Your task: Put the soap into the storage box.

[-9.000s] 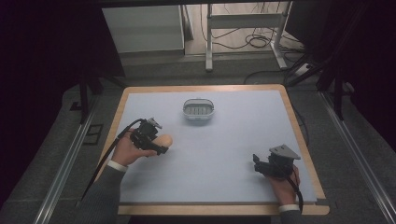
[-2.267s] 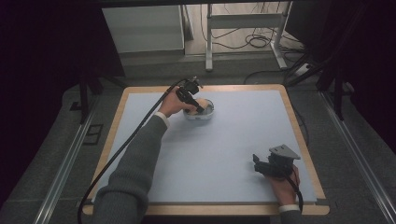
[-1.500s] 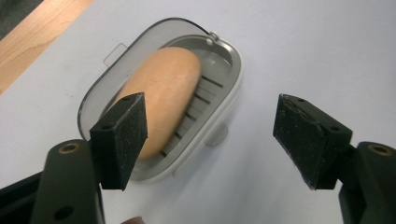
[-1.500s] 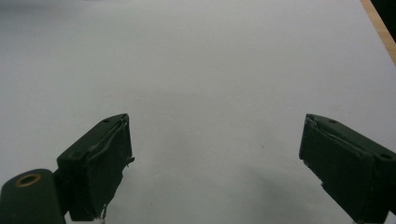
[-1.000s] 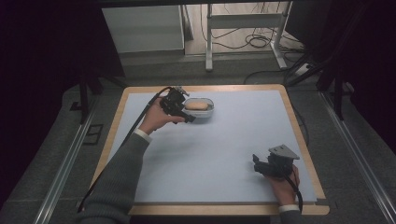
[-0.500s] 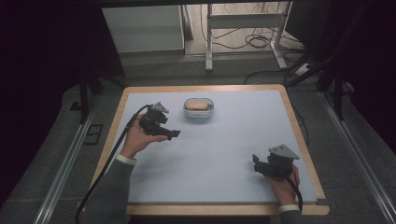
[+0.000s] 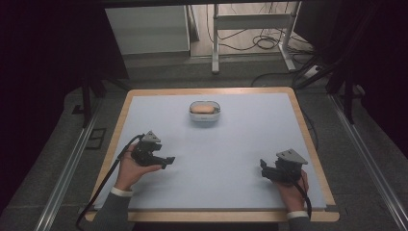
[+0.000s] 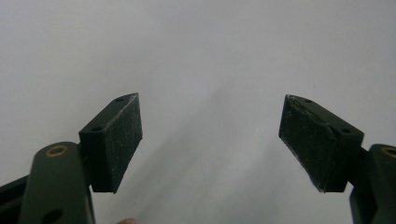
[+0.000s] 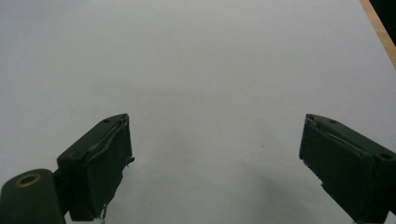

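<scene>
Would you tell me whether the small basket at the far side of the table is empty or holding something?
Holding something: a tan, bread-like item lies inside the basket.

table (image 7: 240,163): pale blue top, wooden rim | metal frame (image 7: 250,21): on floor beyond | cables (image 7: 262,43): beneath frame

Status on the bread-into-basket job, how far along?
Looks done: the bread lies in the small basket at the far side of the table. In hand: nothing; left gripper and right gripper are both open and empty over bare table. Nothing visibly left.
</scene>
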Demonstrator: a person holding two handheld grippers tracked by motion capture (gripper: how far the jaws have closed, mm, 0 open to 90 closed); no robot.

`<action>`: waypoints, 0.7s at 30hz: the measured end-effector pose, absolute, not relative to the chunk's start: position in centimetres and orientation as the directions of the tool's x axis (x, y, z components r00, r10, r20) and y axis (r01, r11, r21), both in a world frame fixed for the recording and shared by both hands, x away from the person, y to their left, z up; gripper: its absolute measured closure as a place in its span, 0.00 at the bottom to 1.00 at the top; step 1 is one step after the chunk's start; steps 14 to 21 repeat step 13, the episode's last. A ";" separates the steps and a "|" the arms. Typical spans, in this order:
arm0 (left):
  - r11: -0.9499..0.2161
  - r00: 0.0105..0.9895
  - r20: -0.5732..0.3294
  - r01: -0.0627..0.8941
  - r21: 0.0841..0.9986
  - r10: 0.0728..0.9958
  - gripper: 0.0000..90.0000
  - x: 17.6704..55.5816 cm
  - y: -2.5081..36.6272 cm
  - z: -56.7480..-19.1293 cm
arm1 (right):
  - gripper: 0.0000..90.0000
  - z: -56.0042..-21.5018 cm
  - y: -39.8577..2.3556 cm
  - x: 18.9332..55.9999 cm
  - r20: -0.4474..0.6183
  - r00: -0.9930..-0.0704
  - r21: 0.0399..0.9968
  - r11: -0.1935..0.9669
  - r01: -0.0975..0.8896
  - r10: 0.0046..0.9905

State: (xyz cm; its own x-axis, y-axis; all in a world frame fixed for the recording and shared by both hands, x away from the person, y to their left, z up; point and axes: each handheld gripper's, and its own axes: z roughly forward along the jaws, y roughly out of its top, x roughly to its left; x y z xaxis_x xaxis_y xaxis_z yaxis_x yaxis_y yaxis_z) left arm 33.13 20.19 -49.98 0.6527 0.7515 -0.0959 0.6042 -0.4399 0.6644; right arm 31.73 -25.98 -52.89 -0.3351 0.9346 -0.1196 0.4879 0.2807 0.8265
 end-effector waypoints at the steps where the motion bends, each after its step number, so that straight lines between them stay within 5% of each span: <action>1: -0.431 0.646 -0.102 0.609 0.666 0.756 0.24 33.0 20.4 -50.2 | 0.11 -52.9 -26.0 31.7 -0.120 -0.335 0.827 0.281 0.488 0.935; 21: -0.425 0.636 -0.107 0.621 0.659 0.764 0.22 32.7 20.9 -50.9 | 0.11 -52.9 -26.0 31.7 -0.117 -0.338 0.829 0.280 0.484 0.934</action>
